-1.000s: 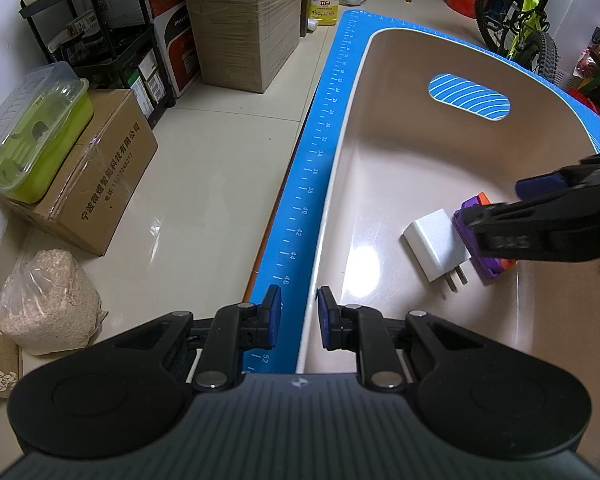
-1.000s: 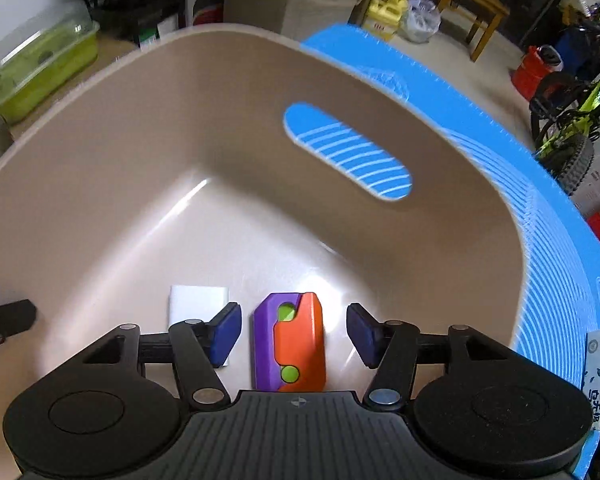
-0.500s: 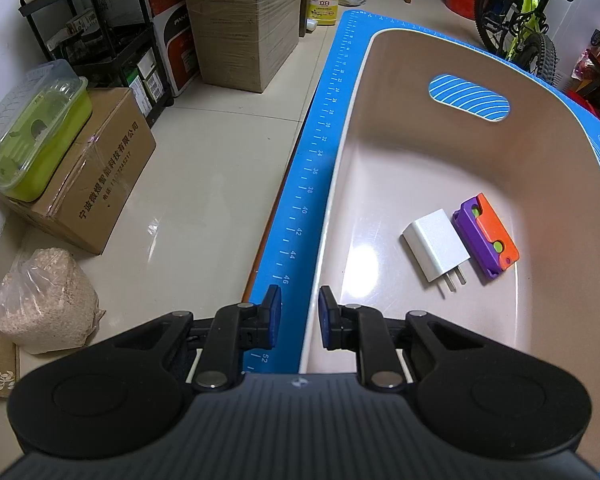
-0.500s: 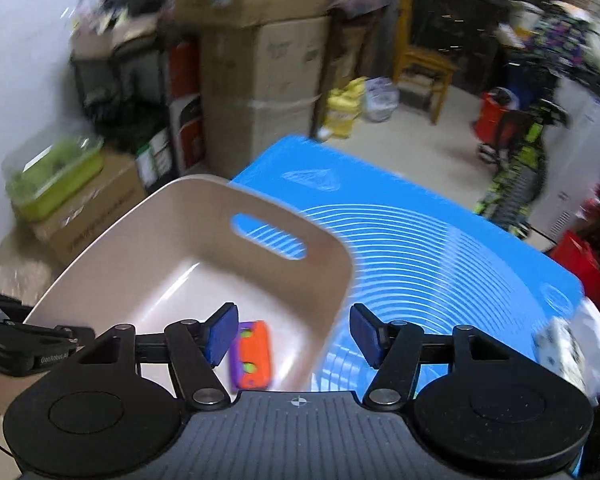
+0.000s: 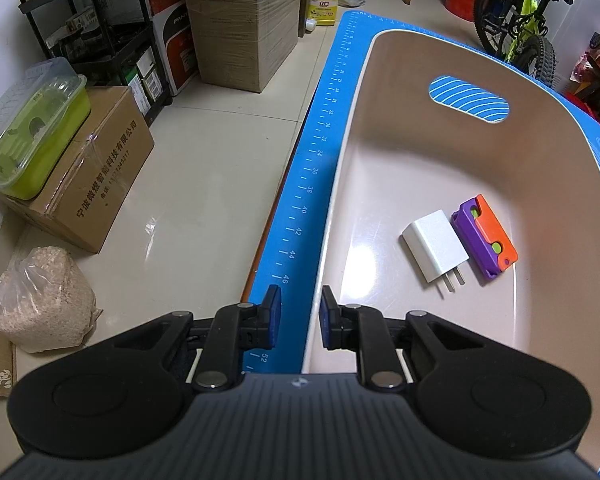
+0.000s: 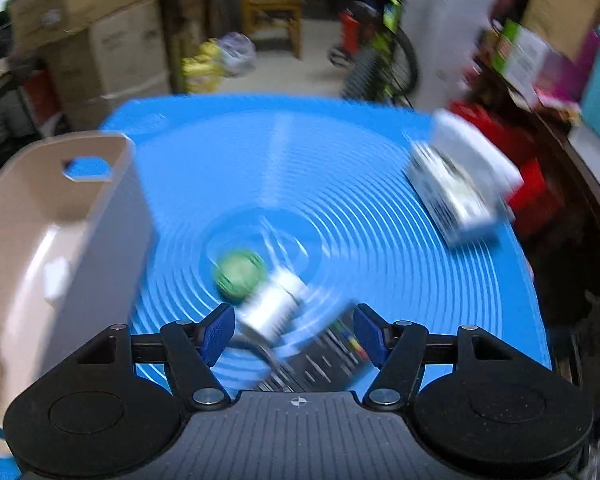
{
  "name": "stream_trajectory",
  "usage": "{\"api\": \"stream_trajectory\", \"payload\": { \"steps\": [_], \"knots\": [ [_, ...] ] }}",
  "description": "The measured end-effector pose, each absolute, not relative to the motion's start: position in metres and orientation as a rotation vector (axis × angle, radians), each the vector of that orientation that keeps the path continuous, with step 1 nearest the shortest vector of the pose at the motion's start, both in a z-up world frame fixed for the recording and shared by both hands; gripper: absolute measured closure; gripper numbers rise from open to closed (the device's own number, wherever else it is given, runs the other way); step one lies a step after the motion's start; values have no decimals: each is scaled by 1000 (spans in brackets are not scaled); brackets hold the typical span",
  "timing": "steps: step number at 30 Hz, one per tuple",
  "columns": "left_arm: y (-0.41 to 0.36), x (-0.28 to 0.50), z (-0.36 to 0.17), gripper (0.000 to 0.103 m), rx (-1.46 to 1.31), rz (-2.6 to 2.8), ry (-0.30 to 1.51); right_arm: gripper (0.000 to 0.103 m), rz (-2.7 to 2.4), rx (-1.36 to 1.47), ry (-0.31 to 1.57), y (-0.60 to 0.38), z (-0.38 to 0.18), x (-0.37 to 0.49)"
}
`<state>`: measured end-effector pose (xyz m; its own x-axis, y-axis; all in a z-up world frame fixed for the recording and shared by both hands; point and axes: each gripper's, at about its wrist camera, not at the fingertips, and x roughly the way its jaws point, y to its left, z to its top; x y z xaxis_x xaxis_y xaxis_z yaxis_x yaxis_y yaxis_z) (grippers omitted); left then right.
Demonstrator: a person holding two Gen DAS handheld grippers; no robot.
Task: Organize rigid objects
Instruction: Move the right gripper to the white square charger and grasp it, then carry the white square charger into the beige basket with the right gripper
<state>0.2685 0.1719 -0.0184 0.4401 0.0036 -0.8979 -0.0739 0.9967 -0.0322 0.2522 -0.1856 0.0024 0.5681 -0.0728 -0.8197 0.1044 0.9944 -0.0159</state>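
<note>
A beige bin stands on a blue mat. In it lie a white plug adapter and a purple and orange toy block. My left gripper straddles the bin's near rim, its fingers a small gap apart, holding nothing. My right gripper is open and empty above the mat, to the right of the bin. Just ahead of it, blurred, lie a green round object, a silvery white object and a dark flat item with coloured marks.
A white carton lies at the mat's far right. Left of the table, on the floor, are cardboard boxes, a green lidded container, a bag of grain and a shelf. A bicycle stands behind.
My right gripper has let go of the purple and orange block in the bin, lifted out and swung right over the mat. The left gripper has not moved.
</note>
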Motion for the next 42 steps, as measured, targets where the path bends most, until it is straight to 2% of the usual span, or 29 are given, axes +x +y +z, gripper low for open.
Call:
{"api": "stream_trajectory", "payload": {
  "steps": [11, 24, 31, 34, 42],
  "knots": [
    [170, 269, -19, 80, -69, 51, 1114, 28, 84, -150, 1101, -197, -41, 216],
    [171, 268, -19, 80, -69, 50, 1114, 29, 267, -272, 1151, -188, -62, 233],
    [175, 268, -19, 80, -75, 47, 1113, 33, 338, -321, 1196, -184, -67, 237],
    [176, 267, -19, 80, -79, 45, 1113, 47, 323, -318, 1202, -186, -70, 240],
    [176, 267, -19, 80, -80, 45, 1112, 47, 290, -315, 1179, -193, -63, 230]
  ]
}}
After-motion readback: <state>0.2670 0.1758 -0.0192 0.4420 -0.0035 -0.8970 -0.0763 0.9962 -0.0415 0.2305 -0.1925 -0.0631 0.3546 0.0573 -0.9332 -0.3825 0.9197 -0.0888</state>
